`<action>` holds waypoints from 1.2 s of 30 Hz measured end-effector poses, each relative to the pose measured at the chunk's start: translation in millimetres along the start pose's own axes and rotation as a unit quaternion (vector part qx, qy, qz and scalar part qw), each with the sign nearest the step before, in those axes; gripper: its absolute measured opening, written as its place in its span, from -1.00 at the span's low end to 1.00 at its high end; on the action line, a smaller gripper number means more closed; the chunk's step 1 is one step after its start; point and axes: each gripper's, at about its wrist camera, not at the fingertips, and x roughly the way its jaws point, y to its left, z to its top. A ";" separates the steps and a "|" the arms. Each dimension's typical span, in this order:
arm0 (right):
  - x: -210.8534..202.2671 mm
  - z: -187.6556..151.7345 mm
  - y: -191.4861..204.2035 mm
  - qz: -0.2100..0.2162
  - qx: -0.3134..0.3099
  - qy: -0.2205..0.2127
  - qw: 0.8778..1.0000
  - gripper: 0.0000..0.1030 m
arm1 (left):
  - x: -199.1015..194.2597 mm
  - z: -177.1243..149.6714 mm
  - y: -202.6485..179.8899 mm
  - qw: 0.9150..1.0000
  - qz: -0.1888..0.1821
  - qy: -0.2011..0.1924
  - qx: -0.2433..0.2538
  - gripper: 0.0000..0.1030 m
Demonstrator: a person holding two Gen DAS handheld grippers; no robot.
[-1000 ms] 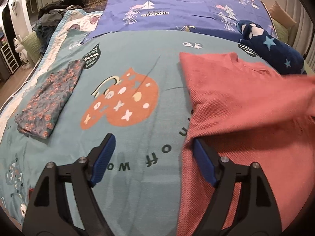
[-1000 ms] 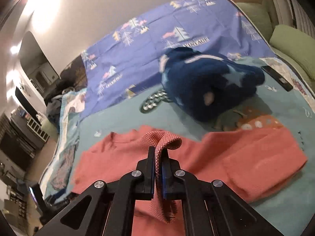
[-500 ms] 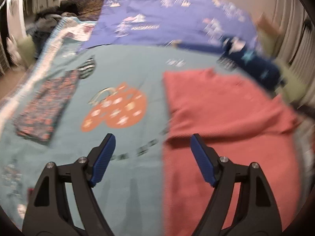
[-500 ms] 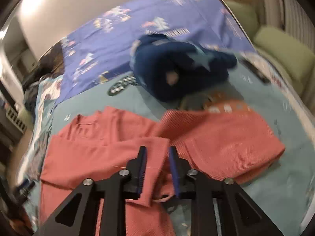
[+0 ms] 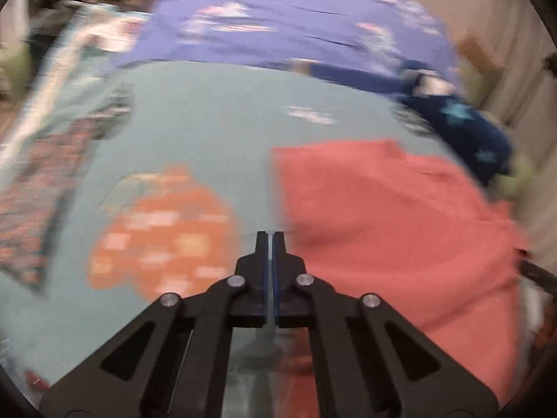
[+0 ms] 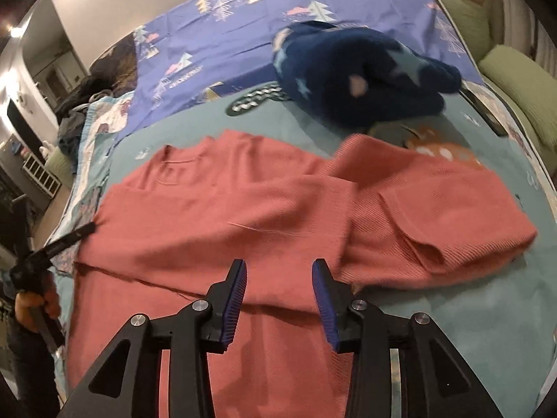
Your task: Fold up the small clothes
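A coral-pink knitted sweater (image 6: 222,223) lies spread on a bed under a teal blanket printed with orange cartoon shapes (image 6: 463,317), its neckline toward the far side and one sleeve folded across the body so that the cuff end rests on the chest panel. The other sleeve (image 6: 435,216) stretches out to the right in the right wrist view, creased and partly doubled over on itself. The right tongs (image 6: 279,296) hang above the sweater's lower body with their blue-lined jaws apart and opening; no cloth is between them. The left tongs (image 5: 270,240) are closed with the two jaws pressed together and nothing caught between them; their tips sit over the teal blanket just beside the sweater's left edge. That view is badly smeared with motion blur. In the right wrist view the left tongs also show at the far left edge, gripped by a person's hand (image 6: 33,304). Beyond the sweater lies a dark navy fleece garment with pale blue stars (image 6: 358,69), bunched up, resting partly on a purple sheet printed with small trees (image 6: 243,24). A folded dark floral-patterned cloth (image 5: 38,195) lies flat on the blanket well apart to the left of the sweater. Green cushions (image 6: 515,80) line the bed's right side.
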 end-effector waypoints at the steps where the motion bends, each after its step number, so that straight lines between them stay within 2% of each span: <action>1: -1.2 -1.6 -4.9 -0.002 0.005 0.002 1.000 -0.23 | 1.7 -1.1 11.2 1.000 0.003 0.006 -0.015 -0.95; 3: -2.1 -4.8 -10.9 -0.003 0.013 0.003 1.000 -0.23 | 0.3 -6.1 29.6 0.998 -0.039 0.020 -0.055 -0.95; 5: -5.7 -7.7 -9.3 0.000 0.014 0.004 1.000 -0.23 | -7.9 -11.0 28.9 0.995 -0.074 0.015 -0.064 -0.95; 7: -8.0 -10.7 -4.8 0.004 0.011 0.003 1.000 -0.23 | -11.4 -9.8 18.9 0.992 -0.111 0.014 -0.063 -0.54; 8: -8.2 -11.6 -2.7 0.007 0.009 0.004 1.000 -0.21 | -10.8 -7.1 16.2 0.990 -0.123 0.016 -0.064 0.09; 9: -8.5 -12.4 -1.3 0.008 0.007 0.004 1.000 -0.19 | -8.8 -3.3 9.6 0.990 -0.126 0.014 -0.063 0.50; 10: -7.3 -12.8 -0.5 0.007 0.009 0.005 1.000 -0.17 | -6.7 0.0 4.3 0.991 -0.119 0.007 -0.058 0.52; 12: -6.1 -13.4 -1.7 0.008 0.015 0.008 1.000 -0.17 | 7.9 8.3 -9.7 0.994 -0.100 0.012 -0.030 0.51; 13: -6.7 -13.8 -3.8 0.010 0.020 0.009 1.000 -0.17 | 18.1 12.4 -15.9 0.995 -0.091 0.020 -0.022 0.39; 14: -7.8 -14.2 -5.8 0.011 0.022 0.009 1.000 -0.17 | 24.3 15.4 -19.9 0.996 -0.084 0.021 -0.014 -0.41; 15: -9.2 -14.7 -8.3 0.011 0.023 0.009 1.000 -0.17 | 31.2 17.7 -21.5 0.997 -0.066 0.024 0.002 -0.86; 18: -16.9 -16.1 -19.1 -0.001 0.028 0.002 1.000 -0.17 | 27.2 19.7 -11.5 0.998 -0.055 0.005 -0.019 -0.91; 19: -21.0 -16.0 -26.0 -0.015 0.030 -0.005 0.999 -0.17 | 24.5 16.7 -8.4 0.999 -0.033 -0.003 -0.016 -0.97; 21: -26.4 -15.0 -37.8 -0.034 0.035 -0.016 0.999 -0.17 | 25.9 12.0 2.1 0.999 0.052 -0.010 0.003 -1.00; 23: -29.9 -11.7 -51.6 -0.065 0.040 -0.028 0.997 -0.17 | 24.5 8.2 20.6 0.999 0.015 0.005 -0.036 -1.00; 24: -30.3 -9.9 -55.8 -0.090 0.034 -0.036 0.995 -0.16 | 17.5 7.1 27.4 0.998 -0.007 0.001 -0.058 -1.00; 26: -28.0 -5.7 -58.6 -0.143 0.008 -0.052 0.988 -0.17 | 2.3 7.2 28.1 0.997 -0.023 -0.015 -0.068 -1.00; 29: -17.1 -0.5 -52.3 -0.169 -0.047 -0.058 0.983 -0.17 | -17.4 11.3 5.4 0.997 -0.050 -0.028 -0.043 -0.99; 31: -6.0 -0.7 -45.1 -0.180 -0.080 -0.045 0.979 -0.15 | -24.9 11.1 -20.6 0.997 -0.069 -0.029 -0.017 -0.96; 33: 4.5 -2.0 -41.4 -0.194 -0.100 -0.031 0.975 -0.12 | -25.2 10.0 -42.6 0.996 -0.085 -0.025 0.005 -0.81; 36: 8.4 0.8 -44.9 -0.199 -0.100 -0.035 0.974 -0.18 | -21.7 2.5 -69.1 0.994 -0.106 -0.012 0.032 -0.72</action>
